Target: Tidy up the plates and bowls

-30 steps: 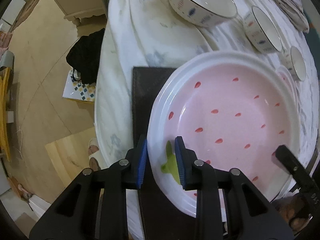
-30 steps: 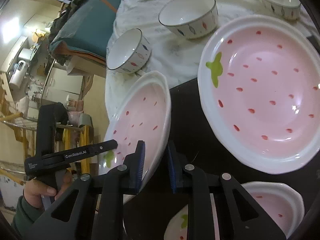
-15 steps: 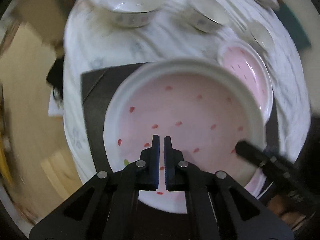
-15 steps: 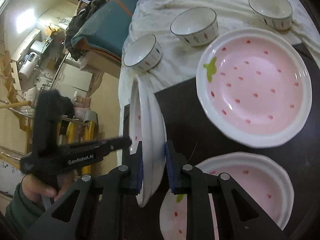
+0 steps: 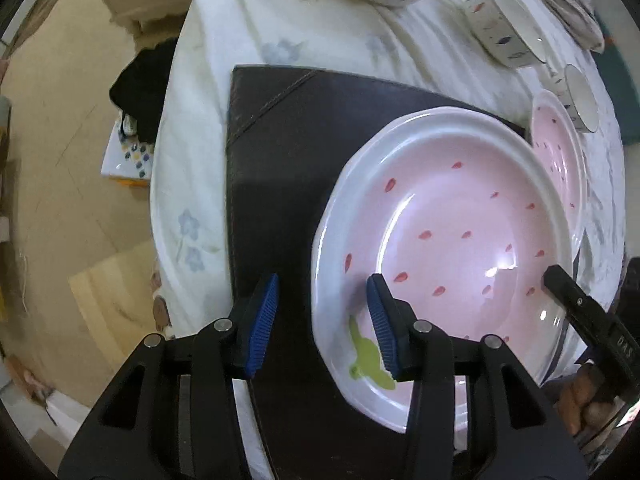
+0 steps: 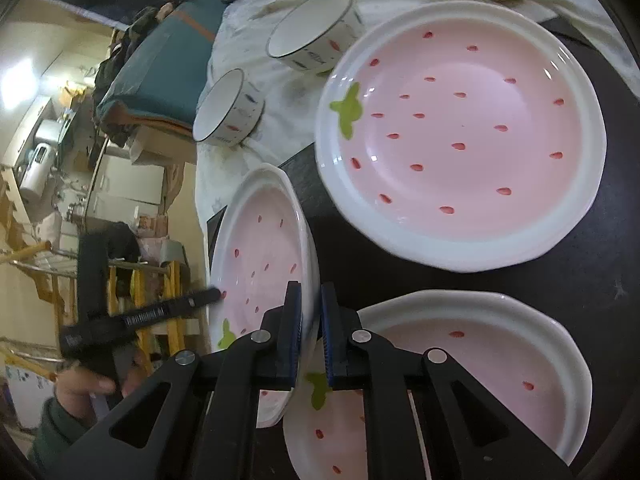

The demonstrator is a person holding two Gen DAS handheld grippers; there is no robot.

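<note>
Plates [image 6: 460,128]: pale pink wells, red teardrop specks, one green leaf mark near each white rim. Bowls [image 6: 310,34]: white, dark rim line, small red and blue marks on the outer wall; cloth [image 5: 320,40] white with faint blue flowers, mat [image 5: 276,152] dark brown with pale stitching. Both claws black; pads [image 5: 262,320] blue, ribbed.

White cloth [image 5: 208,184] carries dark mat [image 5: 280,168], bowls [image 6: 310,32].
</note>
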